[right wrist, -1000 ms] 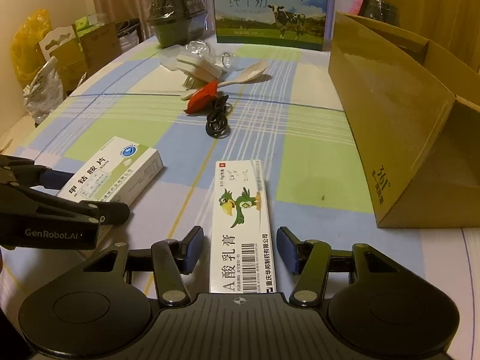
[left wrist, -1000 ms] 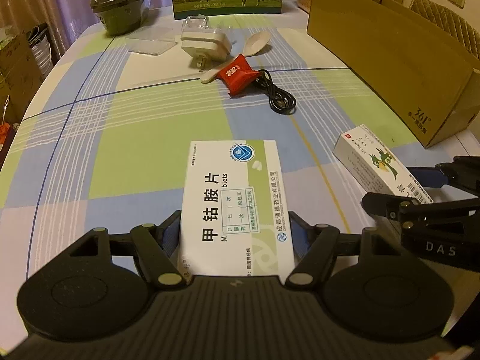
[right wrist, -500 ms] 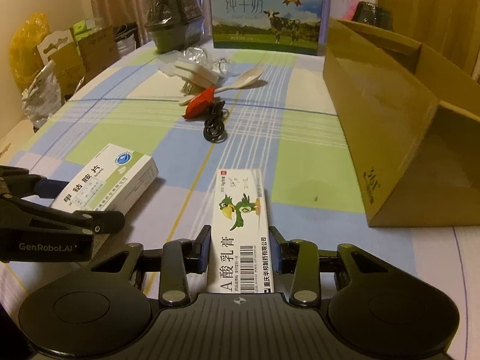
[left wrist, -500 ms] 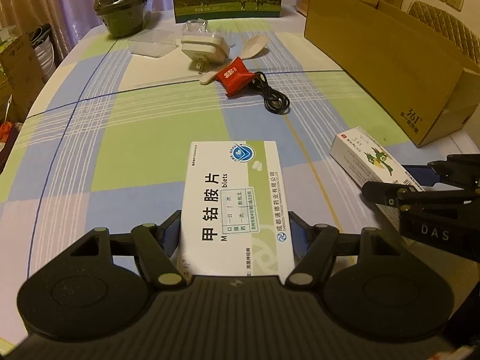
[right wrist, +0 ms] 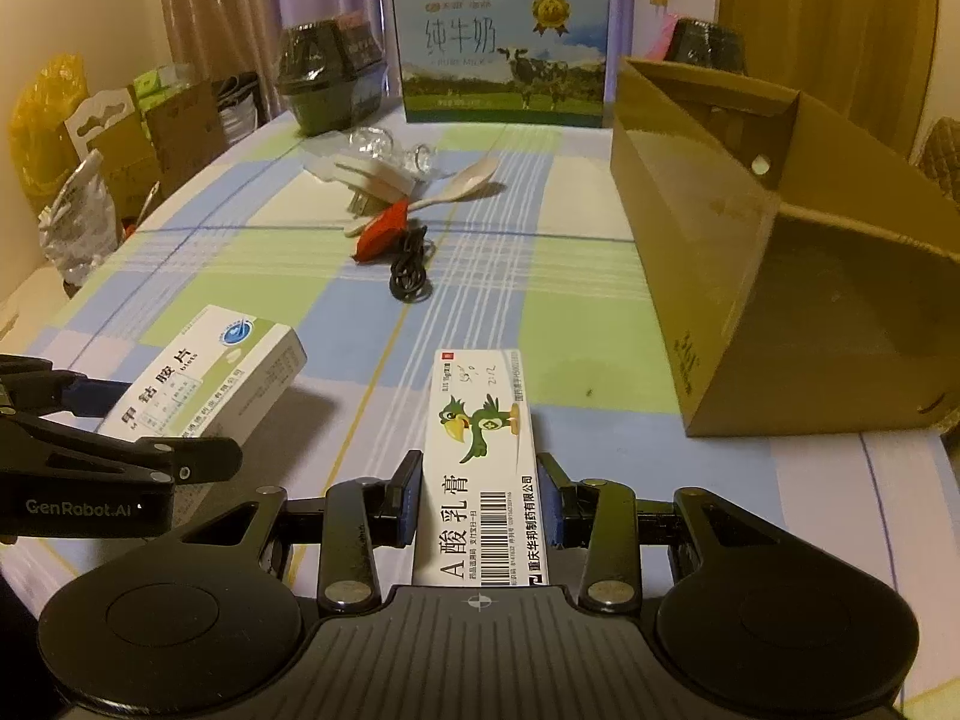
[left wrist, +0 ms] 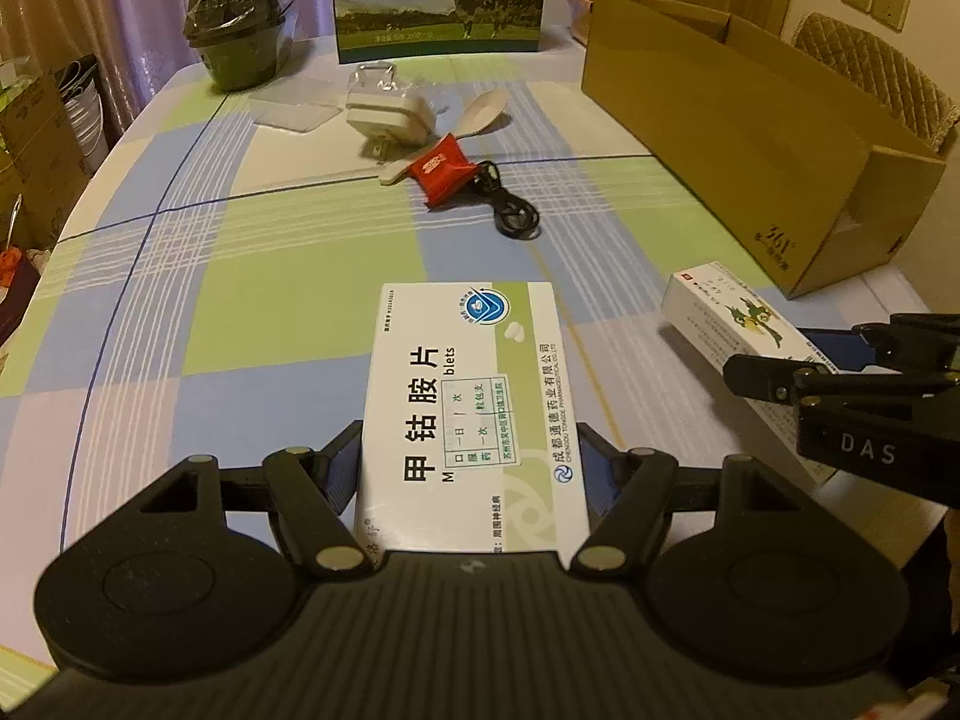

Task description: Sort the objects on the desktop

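With both boxes lifted off the worktop [left wrist: 252, 312], left gripper [left wrist: 468, 468] clamps tablet box [left wrist: 468, 396]; right gripper [right wrist: 480, 498] clamps ointment box [right wrist: 480, 456]. Next, probably: carry to cardboard box [right wrist: 750, 276], ahead-right.

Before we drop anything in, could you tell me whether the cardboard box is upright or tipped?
Tipped: the cardboard box lies on its side on the table, its open mouth facing sideways.
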A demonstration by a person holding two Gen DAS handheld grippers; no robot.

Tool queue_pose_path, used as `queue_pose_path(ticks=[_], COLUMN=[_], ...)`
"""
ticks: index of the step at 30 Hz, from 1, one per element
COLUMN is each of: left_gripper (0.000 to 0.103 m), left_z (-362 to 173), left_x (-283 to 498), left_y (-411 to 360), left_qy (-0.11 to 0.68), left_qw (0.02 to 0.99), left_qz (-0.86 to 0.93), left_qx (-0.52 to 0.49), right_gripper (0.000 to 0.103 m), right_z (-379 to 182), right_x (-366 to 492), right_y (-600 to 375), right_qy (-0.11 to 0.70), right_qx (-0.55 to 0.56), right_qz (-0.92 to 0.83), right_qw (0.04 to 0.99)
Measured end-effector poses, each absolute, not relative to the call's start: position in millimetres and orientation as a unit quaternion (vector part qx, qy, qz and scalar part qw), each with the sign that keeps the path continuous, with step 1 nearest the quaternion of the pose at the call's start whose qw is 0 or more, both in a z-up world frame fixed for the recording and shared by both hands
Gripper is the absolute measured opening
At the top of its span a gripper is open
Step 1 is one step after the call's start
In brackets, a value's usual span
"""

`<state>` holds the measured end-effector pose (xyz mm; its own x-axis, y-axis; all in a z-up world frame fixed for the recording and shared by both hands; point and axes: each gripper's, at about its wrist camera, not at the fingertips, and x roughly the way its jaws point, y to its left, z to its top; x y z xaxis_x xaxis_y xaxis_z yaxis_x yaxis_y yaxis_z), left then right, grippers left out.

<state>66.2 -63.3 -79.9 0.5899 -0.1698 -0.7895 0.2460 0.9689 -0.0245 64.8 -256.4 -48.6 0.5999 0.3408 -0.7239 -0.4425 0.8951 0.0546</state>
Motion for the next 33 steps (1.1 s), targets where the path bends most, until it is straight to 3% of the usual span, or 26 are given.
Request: queue_pose_path(ticks=[33], left_gripper=[0.067], left_z=[-26], left_x=[57], left_y=[-94], left_qy=[0.417], left_qw=[0.9], left_qz=[-0.116], left_qx=[0.042], right_gripper=[0.036], right_z=[11], right_x=[50], right_y=[-288], right_qy=[0.329], right_qx=[-0.025], right_qz=[0.215], right_qw=[0.919])
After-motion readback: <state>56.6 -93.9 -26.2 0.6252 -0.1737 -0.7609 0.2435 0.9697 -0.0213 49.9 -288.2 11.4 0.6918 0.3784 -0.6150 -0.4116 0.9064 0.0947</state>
